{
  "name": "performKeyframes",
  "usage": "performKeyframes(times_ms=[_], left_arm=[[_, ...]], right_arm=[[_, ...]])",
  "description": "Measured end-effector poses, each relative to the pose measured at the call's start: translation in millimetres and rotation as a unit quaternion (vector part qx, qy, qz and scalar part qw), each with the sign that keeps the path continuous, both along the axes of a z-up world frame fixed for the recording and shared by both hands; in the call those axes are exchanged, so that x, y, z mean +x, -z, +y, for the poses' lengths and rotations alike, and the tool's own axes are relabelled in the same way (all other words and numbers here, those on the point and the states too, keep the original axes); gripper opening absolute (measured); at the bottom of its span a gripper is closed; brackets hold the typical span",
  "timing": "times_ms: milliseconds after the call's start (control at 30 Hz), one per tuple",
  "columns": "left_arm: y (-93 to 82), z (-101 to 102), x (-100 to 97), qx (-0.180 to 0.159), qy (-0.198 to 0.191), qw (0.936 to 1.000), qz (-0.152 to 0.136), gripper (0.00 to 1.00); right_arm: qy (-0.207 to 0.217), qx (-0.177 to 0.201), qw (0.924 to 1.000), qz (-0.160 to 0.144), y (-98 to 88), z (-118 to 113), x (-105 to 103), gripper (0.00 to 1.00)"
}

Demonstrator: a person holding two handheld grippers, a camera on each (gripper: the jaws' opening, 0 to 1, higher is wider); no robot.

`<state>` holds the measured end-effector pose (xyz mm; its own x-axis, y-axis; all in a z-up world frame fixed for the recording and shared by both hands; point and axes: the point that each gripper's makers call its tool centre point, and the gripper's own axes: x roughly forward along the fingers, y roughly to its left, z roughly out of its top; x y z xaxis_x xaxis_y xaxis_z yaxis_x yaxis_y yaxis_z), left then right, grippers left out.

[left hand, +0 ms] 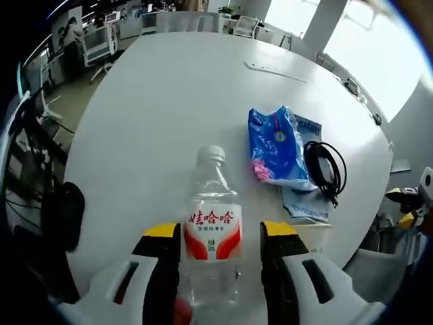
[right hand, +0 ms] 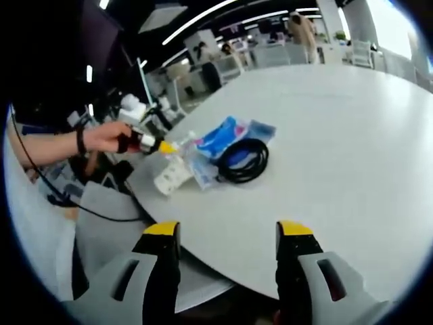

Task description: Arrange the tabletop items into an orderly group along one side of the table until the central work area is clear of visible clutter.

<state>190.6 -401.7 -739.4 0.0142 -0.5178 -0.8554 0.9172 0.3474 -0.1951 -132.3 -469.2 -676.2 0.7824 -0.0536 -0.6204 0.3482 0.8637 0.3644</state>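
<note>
A clear water bottle (left hand: 213,227) with a red and white label and a white cap lies between the jaws of my left gripper (left hand: 222,231), which is shut on it at label height. In the right gripper view, a hand (right hand: 105,139) holds that left gripper (right hand: 154,144) by the bottle (right hand: 170,175) at the table's near edge. A blue packet (left hand: 276,145) lies on a pale blue leaflet (left hand: 306,203), with a coiled black cable (left hand: 326,169) beside it. Packet (right hand: 220,137) and cable (right hand: 245,162) sit just beyond the bottle. My right gripper (right hand: 229,233) is open, hovering off the table edge with nothing between its fingers.
The round white table (left hand: 169,88) stretches bare beyond the items. A black chair (left hand: 64,213) stands at its left edge, and a grey chair (right hand: 101,223) stands below the near edge. Office desks and chairs fill the background.
</note>
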Motion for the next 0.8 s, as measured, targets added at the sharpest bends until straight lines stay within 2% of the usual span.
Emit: performKeyframes(times_ms=[233,333,433,800], left_arm=[[4.8,-8.0,0.9,0.009,0.004,1.0000,0.000,0.45],[7.9,-8.0,5.1,0.012,0.006,0.9999,-0.009,0.37],[5.7,-6.9,4.2,0.007,-0.005,1.0000,0.001,0.36],[-0.5,-6.3,-0.3,-0.007,-0.005,1.0000,0.003,0.35]], right_arm=[[0.003,0.003,1.0000,0.003,1.9,-2.6,-2.7,0.55],[0.004,0.002,1.0000,0.005,2.7,-4.4,-5.0,0.55],[0.008,0.002,1.0000,0.004,2.7,-7.4,-6.7,0.55],[0.012,0.002,0.9999,0.006,4.0,-8.7,-7.8,0.55]])
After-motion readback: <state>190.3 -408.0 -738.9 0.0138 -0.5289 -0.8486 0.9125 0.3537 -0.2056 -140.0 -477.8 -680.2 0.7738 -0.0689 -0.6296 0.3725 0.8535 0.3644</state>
